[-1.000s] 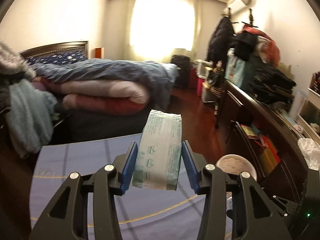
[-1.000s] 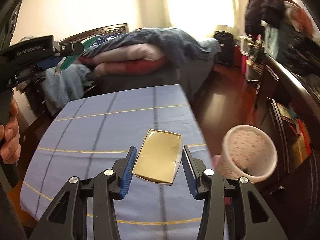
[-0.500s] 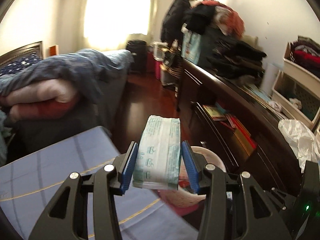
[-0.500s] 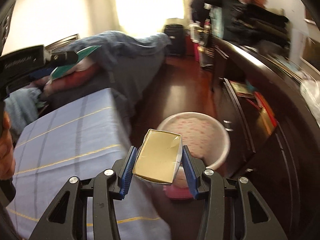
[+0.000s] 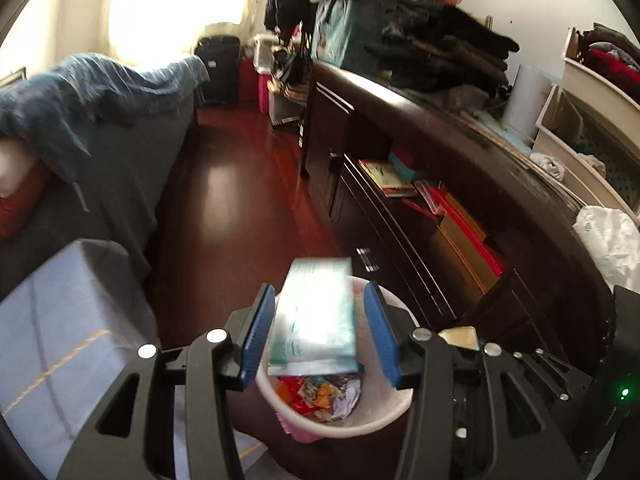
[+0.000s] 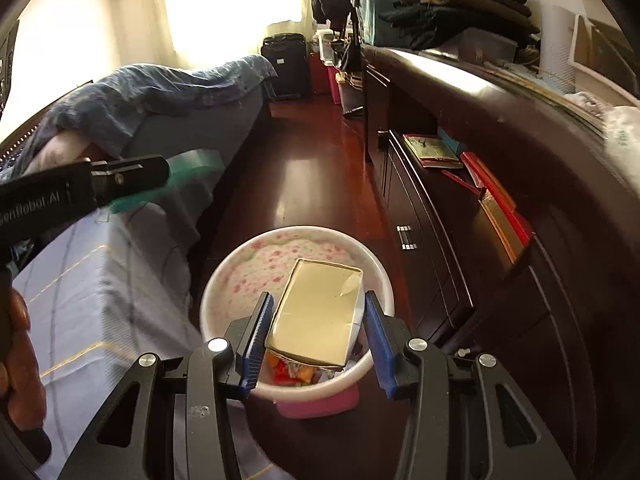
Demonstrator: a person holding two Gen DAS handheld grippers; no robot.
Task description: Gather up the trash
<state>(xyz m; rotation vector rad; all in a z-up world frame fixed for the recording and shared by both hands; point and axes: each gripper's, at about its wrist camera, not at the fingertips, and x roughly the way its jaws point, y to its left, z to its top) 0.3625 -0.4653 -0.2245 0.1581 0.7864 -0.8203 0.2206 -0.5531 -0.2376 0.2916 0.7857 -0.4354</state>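
- Two claws over one trash bin, a white bucket with pink flowers sitting on the dark red wood floor, squeezed between a table with a blue checked cloth and a long dark dresser.
- Room's a cluttered bedroom: bed with a rumpled blue quilt to the left, bright window at the back, a black suitcase under it, clothes piled on the dresser top, books and red boxes on its open shelf.
- Bin already has crumpled wrappers in the bottom, orange and red stuff mostly.
- Left claw: jaws have just been opening. The pale green tissue pack is blurry and sits between the blue pads with a clear gap on the right side, so nothing is squeezing it now. It's right above the bin mouth.
- Right claw: pinching a flattened carton with a shiny yellowish face, pads pressed on both sides, held tilted over the near edge of the bin.
- Both claws point steeply down at the bin, side by side. From the right camera the left one comes in from the left edge with the green pack sticking out, and the person's hand wraps its handle low on the left.
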